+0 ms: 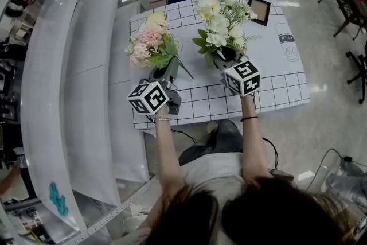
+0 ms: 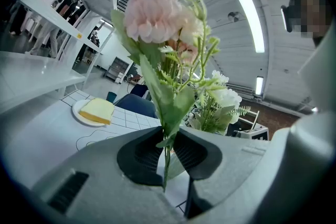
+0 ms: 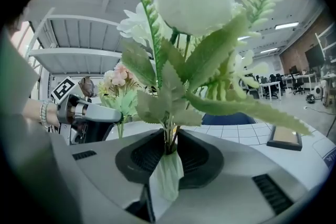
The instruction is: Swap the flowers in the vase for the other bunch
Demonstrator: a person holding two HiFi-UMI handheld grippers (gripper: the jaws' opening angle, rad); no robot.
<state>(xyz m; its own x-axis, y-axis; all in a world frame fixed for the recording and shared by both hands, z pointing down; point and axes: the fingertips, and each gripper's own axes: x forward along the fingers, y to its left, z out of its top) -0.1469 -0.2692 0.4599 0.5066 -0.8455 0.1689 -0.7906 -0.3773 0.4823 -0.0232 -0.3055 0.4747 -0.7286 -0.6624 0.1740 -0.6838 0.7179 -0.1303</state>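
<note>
holds the pink bunch [image 1: 150,38] upright over the gridded counter [image 1: 281,89], thin stems pinched between the left tongs [image 2: 167,150]; holds the white bunch [image 1: 217,23] upright just to its right, stems and a pale leaf pinched between the right tongs [image 3: 170,147]; shows a small gap between the two bunches, blooms up.

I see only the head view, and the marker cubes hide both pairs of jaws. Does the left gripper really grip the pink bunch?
Observer: Yes. The left gripper view shows the left gripper closed on the thin green stems of the pink bunch.
Operator: And the other side?
Observer: The right gripper clamps the white bunch at its stems; a pale green leaf hangs below the jaws.
Operator: What lies beyond the pink bunch?
Observer: A white plate with a yellow slab on it.
</note>
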